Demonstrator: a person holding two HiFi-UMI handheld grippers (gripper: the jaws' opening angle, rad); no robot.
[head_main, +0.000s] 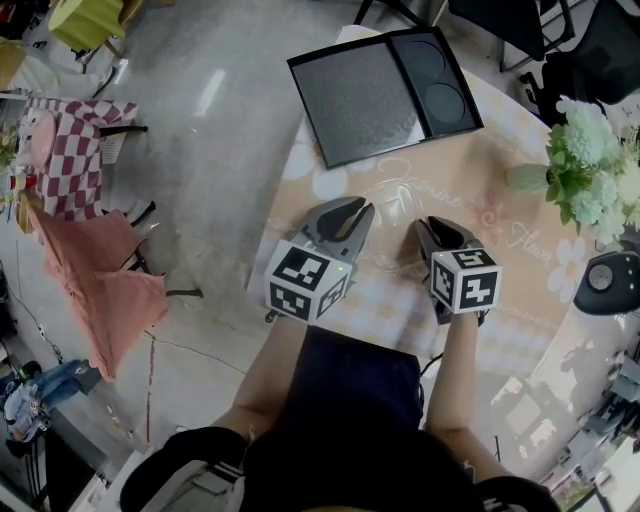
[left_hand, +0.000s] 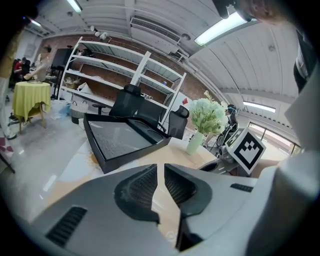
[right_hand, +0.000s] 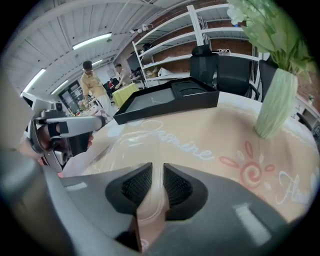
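Left gripper view: ribbed pads (left_hand: 142, 186) of the left gripper (left_hand: 161, 169) are drawn close together, with only a thin slit between them; nothing sits in the slit, and bare tablecloth shows through it
Right gripper view: the right gripper (right_hand: 157, 170) is in the same state, pads almost meeting with nothing between; it sits low over the pale lettering printed on the cloth
Pair: side by side at the near edge of the table (head_main: 500, 190), apart from each other; both point toward the far side and neither touches any object
Tray: a black tray (head_main: 365, 95) lies on the far part of the table, well apart from both grippers; it is empty, with one broad flat compartment on its left and two round wells on its right
Direction: the tray is straight ahead of the fingers; the left gripper lines up with the broad compartment, the right one with the wells
Long axis: it runs left to right, crosswise to both grippers; the right end is swung slightly farther away
Nearer gripper: the left, by the head view; the tray's near left corner is closest to it
Around: a vase of pale green flowers (head_main: 585, 160) at the table's right; a round black object (head_main: 608, 283) nearer, at the right edge; a chequered cloth (head_main: 70, 160) on the floor side at far left
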